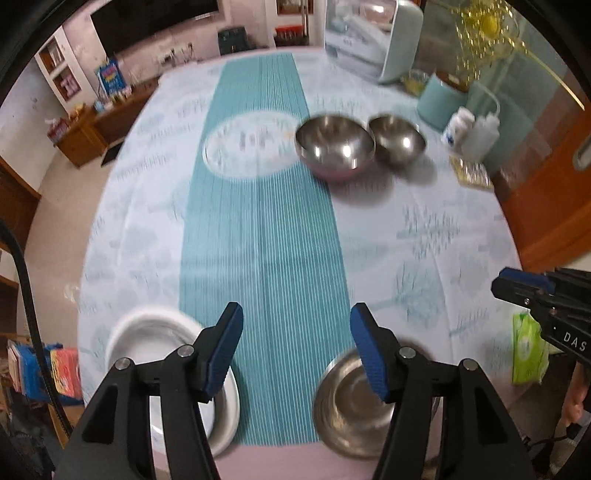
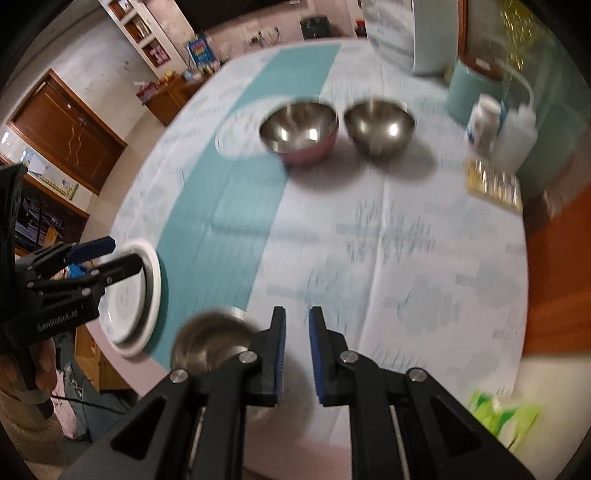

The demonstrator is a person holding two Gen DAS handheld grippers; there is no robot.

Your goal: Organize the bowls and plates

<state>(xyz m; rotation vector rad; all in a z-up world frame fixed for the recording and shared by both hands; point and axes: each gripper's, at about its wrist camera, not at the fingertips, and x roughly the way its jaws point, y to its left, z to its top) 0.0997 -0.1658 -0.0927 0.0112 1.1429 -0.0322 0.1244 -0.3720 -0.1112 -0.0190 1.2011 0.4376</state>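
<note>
Steel bowl (image 1: 351, 402): near worktop (image 1: 424, 229) edge, beside white plates (image 1: 155, 343).
Left hand-held gripper (image 1: 295, 347): released, holding nothing.
Right hand-held gripper (image 2: 297, 354): slightly parted, holding nothing.

floor (image 1: 55, 229): you're looking at pale tile
walls (image 2: 99, 70): white, scuffed
TV (image 1: 147, 22): dark screen hanging on the far wall
low cabinet (image 1: 96, 125): wood, sitting under it, clutter on top
shelf unit (image 2: 147, 33): white, standing in the corner
door (image 2: 66, 136): brown wood panels
</note>
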